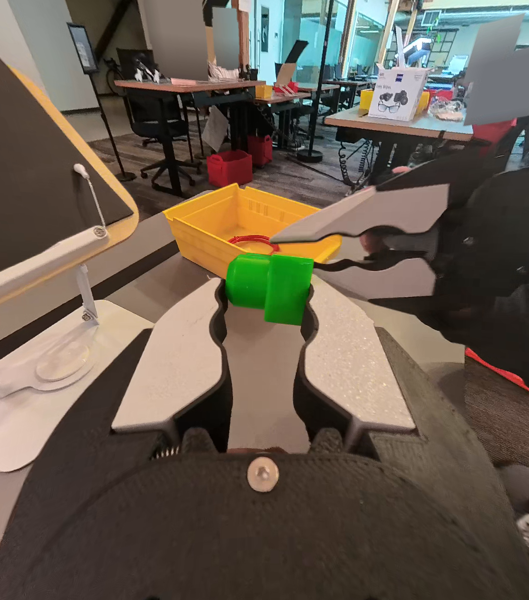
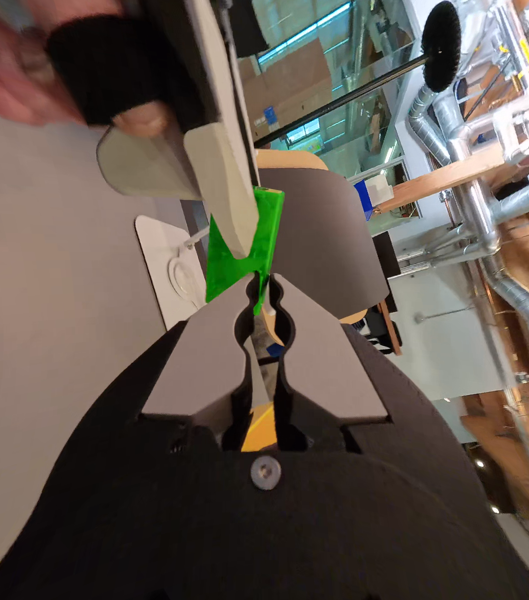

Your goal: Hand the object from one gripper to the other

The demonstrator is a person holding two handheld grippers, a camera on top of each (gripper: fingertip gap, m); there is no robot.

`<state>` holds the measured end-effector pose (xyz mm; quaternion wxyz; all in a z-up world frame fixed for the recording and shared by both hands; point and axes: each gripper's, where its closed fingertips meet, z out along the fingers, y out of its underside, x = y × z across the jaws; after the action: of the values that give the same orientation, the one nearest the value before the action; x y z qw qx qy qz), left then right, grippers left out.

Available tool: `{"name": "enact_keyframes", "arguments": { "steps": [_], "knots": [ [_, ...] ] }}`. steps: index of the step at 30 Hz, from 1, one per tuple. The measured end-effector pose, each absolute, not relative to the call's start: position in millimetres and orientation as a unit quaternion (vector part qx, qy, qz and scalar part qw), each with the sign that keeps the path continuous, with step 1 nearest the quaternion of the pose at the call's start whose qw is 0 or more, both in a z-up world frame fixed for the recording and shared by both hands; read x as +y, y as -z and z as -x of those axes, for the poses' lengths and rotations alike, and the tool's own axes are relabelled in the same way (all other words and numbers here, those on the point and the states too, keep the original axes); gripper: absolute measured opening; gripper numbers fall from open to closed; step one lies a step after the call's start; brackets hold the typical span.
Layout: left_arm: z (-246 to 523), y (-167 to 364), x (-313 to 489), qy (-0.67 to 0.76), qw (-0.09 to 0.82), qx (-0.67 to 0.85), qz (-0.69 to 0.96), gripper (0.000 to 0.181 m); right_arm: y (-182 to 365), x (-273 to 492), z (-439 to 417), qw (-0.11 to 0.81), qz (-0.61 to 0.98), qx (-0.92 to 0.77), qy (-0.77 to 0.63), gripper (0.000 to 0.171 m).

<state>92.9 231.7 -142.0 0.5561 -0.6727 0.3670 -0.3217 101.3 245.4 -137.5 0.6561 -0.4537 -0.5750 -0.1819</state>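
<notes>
A bright green plastic piece (image 1: 247, 282), a round cap joined to a flat plate, is held in the air between my left gripper's (image 1: 266, 289) fingertips, which are shut on it. My right gripper (image 1: 295, 253) comes in from the right, rolled on its side, its tips at the plate's right end. In the right wrist view the green plate (image 2: 221, 279) faces me. My right gripper (image 2: 262, 279) has its jaws close together on a thin green edge. The left gripper's fingers (image 2: 224, 194) clamp the piece from above.
A yellow bin (image 1: 198, 233) holding a red ring (image 1: 250, 242) sits on the grey table just behind the handover. A tilted dark board on a white stand (image 1: 29, 373) is close on the left. A person's hand (image 2: 13, 65) holds the left gripper. Desks and chairs stand beyond.
</notes>
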Motion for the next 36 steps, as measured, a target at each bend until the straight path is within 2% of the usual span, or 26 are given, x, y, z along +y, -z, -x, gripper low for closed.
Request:
{"name": "enact_keyframes", "arguments": {
  "steps": [3,13,20,29,36],
  "knots": [
    [-92.5,142.6,232.4,0.313,0.549,0.364,0.684,0.043,137.7,248.8,-99.6,0.659,0.462,-0.568,0.173,0.0],
    [-95.5,142.9,233.9,0.334,0.578,0.34,0.663,0.052,139.6,250.2,-97.3,0.701,0.601,-0.355,-0.145,0.0],
    [-98.9,147.2,236.4,0.331,0.602,0.327,0.649,0.042,153.4,250.1,-93.4,0.653,0.637,-0.247,-0.327,0.0],
    [-98.4,143.5,233.7,0.334,0.608,0.339,0.636,0.042,147.1,244.7,-93.1,0.664,0.62,-0.267,-0.323,0.004],
    [-97.5,134.7,228.4,0.389,0.599,0.332,0.617,0.042,140.1,235.1,-93.4,0.664,0.602,-0.291,-0.335,0.008]
  ]
}}
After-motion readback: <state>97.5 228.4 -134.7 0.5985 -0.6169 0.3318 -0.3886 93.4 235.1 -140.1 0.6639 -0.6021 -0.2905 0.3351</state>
